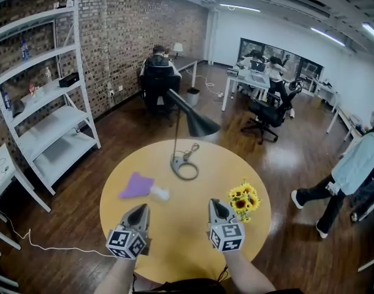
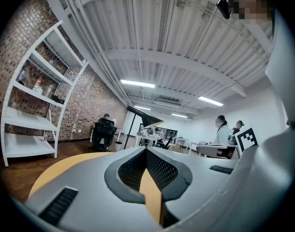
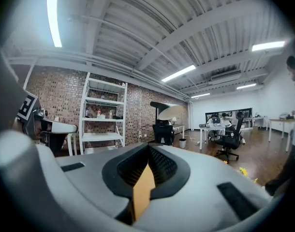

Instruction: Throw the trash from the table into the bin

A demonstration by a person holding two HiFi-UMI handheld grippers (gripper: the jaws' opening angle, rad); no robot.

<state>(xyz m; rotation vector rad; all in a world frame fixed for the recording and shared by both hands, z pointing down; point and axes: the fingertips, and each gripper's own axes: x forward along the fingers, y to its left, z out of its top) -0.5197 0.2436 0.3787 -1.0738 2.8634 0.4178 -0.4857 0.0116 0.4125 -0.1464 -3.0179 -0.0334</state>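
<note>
A purple sheet [image 1: 137, 185] and a small white crumpled scrap [image 1: 160, 193] lie on the left half of the round yellow table [image 1: 187, 244]. My left gripper [image 1: 141, 209] hovers over the table just in front of them, shut and empty. To its right, my right gripper [image 1: 215, 204] is also shut with nothing in it, close to the sunflowers. In the left gripper view the left gripper [image 2: 146, 150] has its jaws together, pointing level across the room. In the right gripper view the right gripper [image 3: 148, 147] looks the same. A small bin [image 1: 192, 96] stands far off by a desk.
A black desk lamp [image 1: 196, 122] stands on the table's far side, its base [image 1: 184, 165] behind the trash. A bunch of sunflowers [image 1: 244, 199] sits at the right. White shelving [image 1: 49, 97] lines the brick wall at left. People sit at desks; one person [image 1: 352, 173] walks at right.
</note>
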